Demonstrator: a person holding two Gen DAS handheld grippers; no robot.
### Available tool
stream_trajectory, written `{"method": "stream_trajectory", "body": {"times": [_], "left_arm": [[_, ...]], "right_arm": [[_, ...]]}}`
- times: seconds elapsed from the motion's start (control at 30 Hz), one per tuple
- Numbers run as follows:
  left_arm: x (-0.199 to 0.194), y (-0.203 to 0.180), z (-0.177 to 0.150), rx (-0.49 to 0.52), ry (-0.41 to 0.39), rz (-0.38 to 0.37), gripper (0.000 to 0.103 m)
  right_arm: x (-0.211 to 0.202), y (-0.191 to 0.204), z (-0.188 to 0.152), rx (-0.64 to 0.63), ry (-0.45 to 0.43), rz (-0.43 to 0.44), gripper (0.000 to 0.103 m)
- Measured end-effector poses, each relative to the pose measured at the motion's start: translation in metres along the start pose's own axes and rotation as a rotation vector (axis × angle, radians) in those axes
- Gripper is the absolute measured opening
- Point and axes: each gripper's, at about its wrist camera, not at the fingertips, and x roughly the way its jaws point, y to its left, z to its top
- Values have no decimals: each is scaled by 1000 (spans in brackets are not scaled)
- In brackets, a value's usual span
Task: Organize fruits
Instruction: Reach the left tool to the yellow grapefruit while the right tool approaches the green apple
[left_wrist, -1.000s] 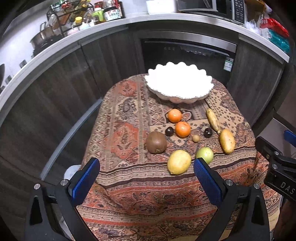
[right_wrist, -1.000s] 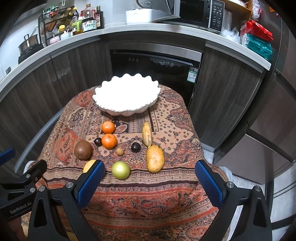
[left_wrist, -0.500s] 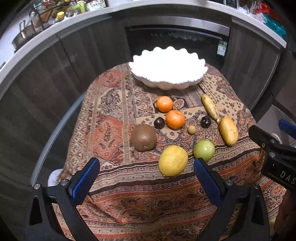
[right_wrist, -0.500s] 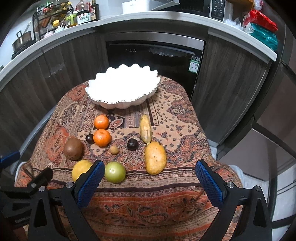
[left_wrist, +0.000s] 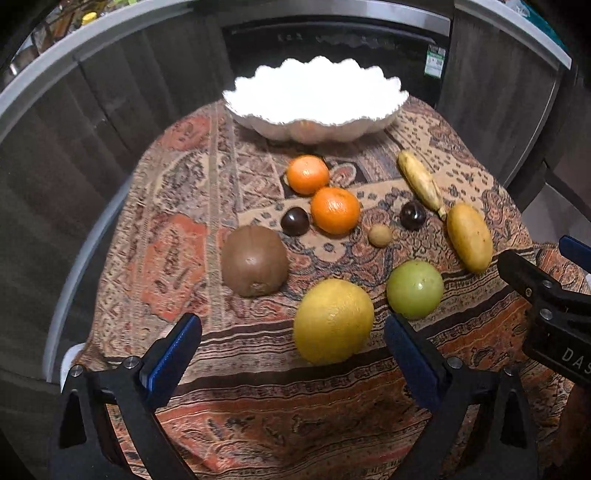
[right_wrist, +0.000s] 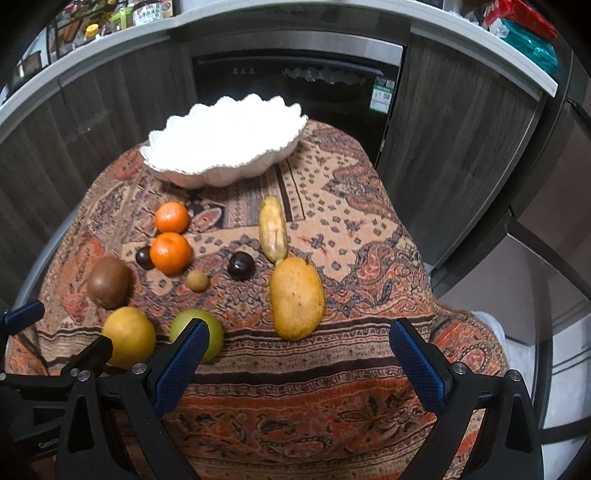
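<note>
- In the right wrist view, the green fruit (right_wrist: 207, 325) sits partly behind a blue finger (right_wrist: 181, 363), and the left hand-held gripper (right_wrist: 51, 341) cuts off the yellow citrus (right_wrist: 129, 334).
- The white scalloped bowl (left_wrist: 314, 123) glares so bright that its inside cannot be made out.
- The left hand-held gripper (left_wrist: 291, 356) is spread wide and released, holding nothing, just short of the yellow citrus (left_wrist: 332, 319).
- The right hand-held gripper (right_wrist: 297, 363) is equally wide, empty, near the mango (right_wrist: 295, 297).
- All the fruits lie on the patterned cloth (right_wrist: 332, 398), outside the bowl.
</note>
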Motion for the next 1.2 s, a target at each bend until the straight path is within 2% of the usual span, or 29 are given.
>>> {"method": "stream_trajectory", "body": {"times": [0.17, 0.33, 0.43, 0.5, 0.67, 1.0, 1.2], "left_arm": [[20, -8, -1, 22, 38, -25, 90], [36, -16, 0, 42, 67, -39, 87], [45, -19, 1, 53, 87, -43, 79], [51, -21, 1, 56, 101, -50, 69], [59, -23, 2, 58, 112, -73, 57], [49, -18, -5, 54, 94, -69, 55], [32, 1, -11, 10, 70, -66, 55]], "right_arm": [[11, -2, -3, 6, 25, -2, 99], [18, -2, -5, 5, 45, -4, 99], [23, -3, -5, 8, 57, -6, 99], [26, -3, -6, 8, 64, -8, 99], [32, -2, -8, 4, 79, -6, 99], [29, 1, -8, -6, 72, -5, 99], [23, 15, -6, -43, 56, 16, 99]]}}
